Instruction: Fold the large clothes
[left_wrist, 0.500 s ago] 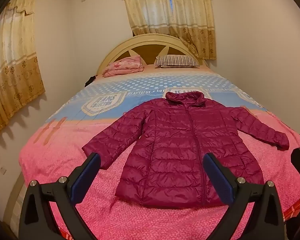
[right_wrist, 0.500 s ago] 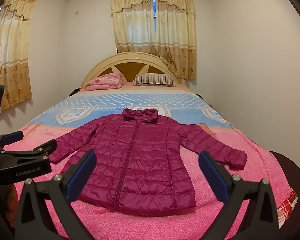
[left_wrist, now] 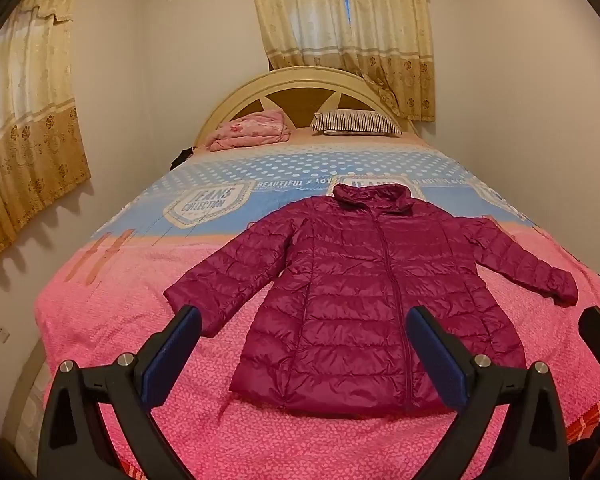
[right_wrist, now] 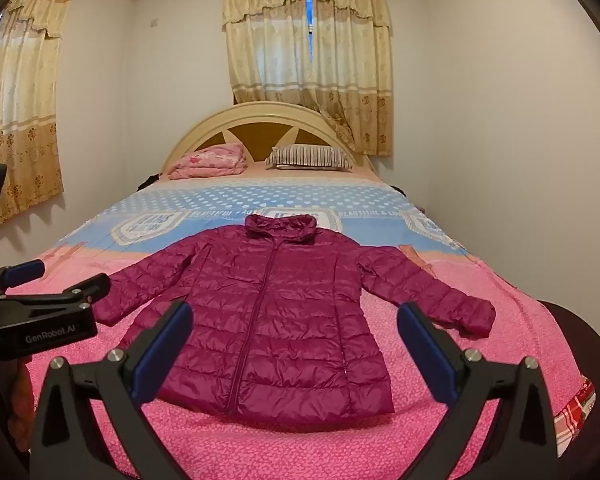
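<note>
Magenta quilted puffer jacket (left_wrist: 372,304) zipped, flat on my pink patterned bedspread (left_wrist: 112,312), sleeves out, my left gripper (left_wrist: 304,354) and right gripper (right_wrist: 294,346) both spread wide, holding nothing

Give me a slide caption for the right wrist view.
Open right claw above a magenta quilted puffer jacket spread flat, zipped, sleeves out, on the pink and blue bedspread.

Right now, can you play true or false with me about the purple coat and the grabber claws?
1. The jacket lies flat with both sleeves spread out. True.
2. The left gripper is pinching a sleeve. False: it is open and holds nothing.
3. The jacket is zipped up. True.
4. The striped pillow sits on the jacket. False: it is far off by the headboard.
5. The right gripper is shut. False: it is open.
</note>
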Tool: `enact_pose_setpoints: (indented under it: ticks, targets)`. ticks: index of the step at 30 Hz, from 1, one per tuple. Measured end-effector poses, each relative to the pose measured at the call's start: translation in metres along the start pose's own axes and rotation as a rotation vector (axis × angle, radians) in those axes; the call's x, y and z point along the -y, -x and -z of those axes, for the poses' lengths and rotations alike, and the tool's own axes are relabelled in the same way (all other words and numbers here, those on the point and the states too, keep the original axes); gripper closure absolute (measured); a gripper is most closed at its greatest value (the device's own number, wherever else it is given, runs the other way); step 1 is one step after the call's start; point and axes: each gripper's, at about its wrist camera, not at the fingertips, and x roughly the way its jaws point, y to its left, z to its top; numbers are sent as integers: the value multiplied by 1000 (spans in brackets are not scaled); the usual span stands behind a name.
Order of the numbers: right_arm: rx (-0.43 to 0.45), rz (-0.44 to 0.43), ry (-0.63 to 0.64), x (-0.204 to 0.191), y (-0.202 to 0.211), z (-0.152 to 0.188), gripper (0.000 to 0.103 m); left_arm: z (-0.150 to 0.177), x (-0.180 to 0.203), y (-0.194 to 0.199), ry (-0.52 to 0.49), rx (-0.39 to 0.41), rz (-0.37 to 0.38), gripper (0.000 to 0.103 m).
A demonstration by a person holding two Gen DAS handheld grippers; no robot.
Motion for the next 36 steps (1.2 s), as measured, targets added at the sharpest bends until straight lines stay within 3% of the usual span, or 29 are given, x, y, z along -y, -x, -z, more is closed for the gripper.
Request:
enact_pose_setpoints:
  ticks: [36]
  targets:
    - [-10,-9,0,-5,-5,5,0,0,-2,-2,26,3,-9,1]
